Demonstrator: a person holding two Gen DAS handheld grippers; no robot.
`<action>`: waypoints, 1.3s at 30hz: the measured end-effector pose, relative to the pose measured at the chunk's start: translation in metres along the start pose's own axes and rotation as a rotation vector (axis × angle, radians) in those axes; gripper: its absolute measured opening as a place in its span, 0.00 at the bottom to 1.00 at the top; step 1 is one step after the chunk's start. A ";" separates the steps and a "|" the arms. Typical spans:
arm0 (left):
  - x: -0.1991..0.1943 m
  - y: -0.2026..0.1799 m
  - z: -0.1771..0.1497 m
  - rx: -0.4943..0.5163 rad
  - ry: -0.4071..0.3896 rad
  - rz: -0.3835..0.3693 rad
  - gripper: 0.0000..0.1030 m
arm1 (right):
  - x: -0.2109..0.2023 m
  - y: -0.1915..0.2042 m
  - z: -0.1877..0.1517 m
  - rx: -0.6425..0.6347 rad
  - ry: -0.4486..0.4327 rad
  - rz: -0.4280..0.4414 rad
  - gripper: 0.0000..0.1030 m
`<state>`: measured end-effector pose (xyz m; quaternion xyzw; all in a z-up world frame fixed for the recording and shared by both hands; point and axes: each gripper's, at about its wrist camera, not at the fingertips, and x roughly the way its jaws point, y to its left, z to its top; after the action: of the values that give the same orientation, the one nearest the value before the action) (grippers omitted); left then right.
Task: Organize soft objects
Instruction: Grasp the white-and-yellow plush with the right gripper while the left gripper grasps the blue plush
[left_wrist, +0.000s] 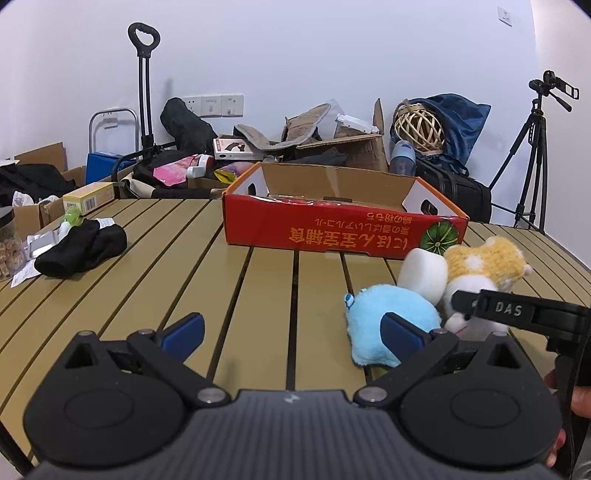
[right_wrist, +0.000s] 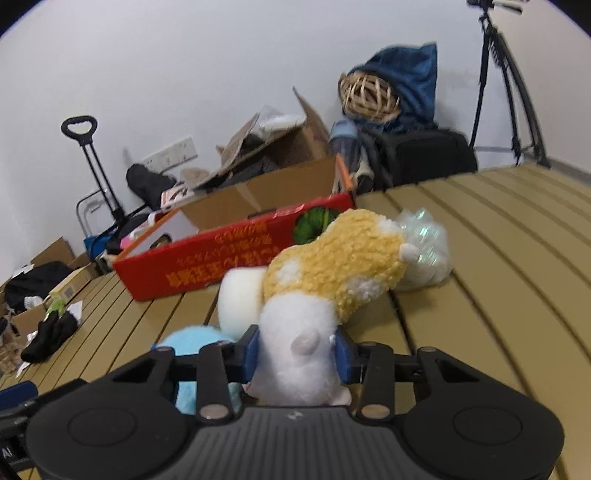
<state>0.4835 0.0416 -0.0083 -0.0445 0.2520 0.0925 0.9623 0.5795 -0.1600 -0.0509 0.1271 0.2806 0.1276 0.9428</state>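
Observation:
A yellow and white plush dog (right_wrist: 332, 266) (left_wrist: 484, 266) lies on the slatted table, and my right gripper (right_wrist: 297, 354) is shut on its white end. Beside it are a white sponge block (right_wrist: 240, 299) (left_wrist: 423, 277) and a light blue plush (left_wrist: 384, 325) (right_wrist: 188, 339). A shiny white mesh ball (right_wrist: 424, 251) sits just behind the dog. My left gripper (left_wrist: 291, 332) hovers open over bare table, its right finger in front of the blue plush. An open red cardboard box (left_wrist: 343, 221) (right_wrist: 207, 266) stands behind the toys. The right gripper's black finger reaches in from the right in the left wrist view.
Black socks (left_wrist: 81, 251) with a tag lie at the table's left, near a green tube (left_wrist: 70, 218), a yellow carton (left_wrist: 88, 197) and a jar. Behind the table are boxes, bags, a trolley handle (left_wrist: 144, 37) and a tripod (left_wrist: 535, 147).

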 end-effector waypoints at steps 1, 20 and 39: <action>0.001 0.000 0.000 -0.005 0.003 -0.003 1.00 | -0.002 -0.001 0.001 -0.001 -0.015 -0.005 0.37; 0.038 -0.072 0.008 0.030 0.128 -0.066 1.00 | -0.047 -0.078 0.026 0.146 -0.133 0.021 0.37; 0.070 -0.099 0.003 0.085 0.187 0.022 0.94 | -0.037 -0.097 0.023 0.180 -0.099 0.035 0.37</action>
<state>0.5647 -0.0445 -0.0358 -0.0092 0.3449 0.0876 0.9345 0.5787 -0.2666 -0.0442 0.2224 0.2416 0.1119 0.9379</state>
